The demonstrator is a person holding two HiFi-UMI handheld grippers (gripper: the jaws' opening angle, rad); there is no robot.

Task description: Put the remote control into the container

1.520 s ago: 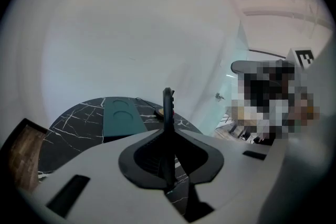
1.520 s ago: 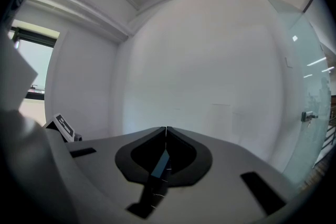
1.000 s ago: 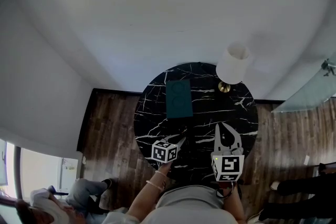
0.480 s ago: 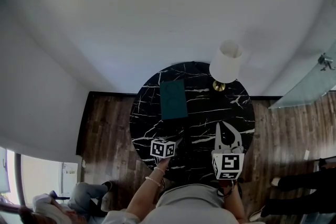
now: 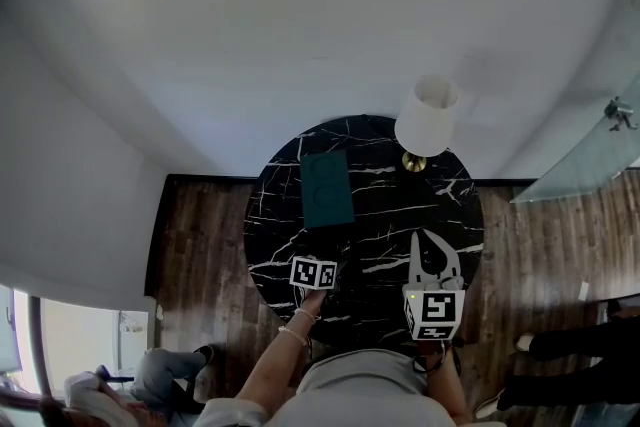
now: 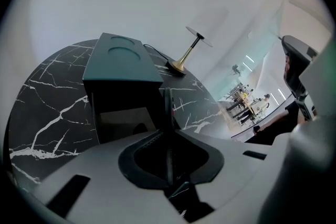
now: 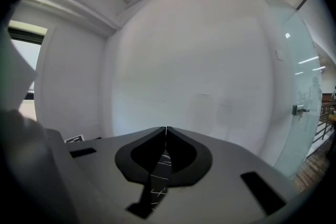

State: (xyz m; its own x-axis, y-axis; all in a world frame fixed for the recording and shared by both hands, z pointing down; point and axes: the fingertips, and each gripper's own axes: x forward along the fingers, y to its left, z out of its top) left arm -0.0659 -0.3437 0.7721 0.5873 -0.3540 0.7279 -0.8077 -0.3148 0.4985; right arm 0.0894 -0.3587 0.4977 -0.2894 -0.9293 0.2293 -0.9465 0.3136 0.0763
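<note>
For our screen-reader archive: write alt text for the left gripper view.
The left gripper clamps a thin dark remote control, seen edge-on, with the open side of a dark green container ahead of it. The container stands on a black marble table, with a gold-stemmed lamp behind it.

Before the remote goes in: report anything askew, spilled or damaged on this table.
Nothing stands out. The container sits flat on the table, the lamp stands upright near it, and nothing looks spilled or broken.
</note>
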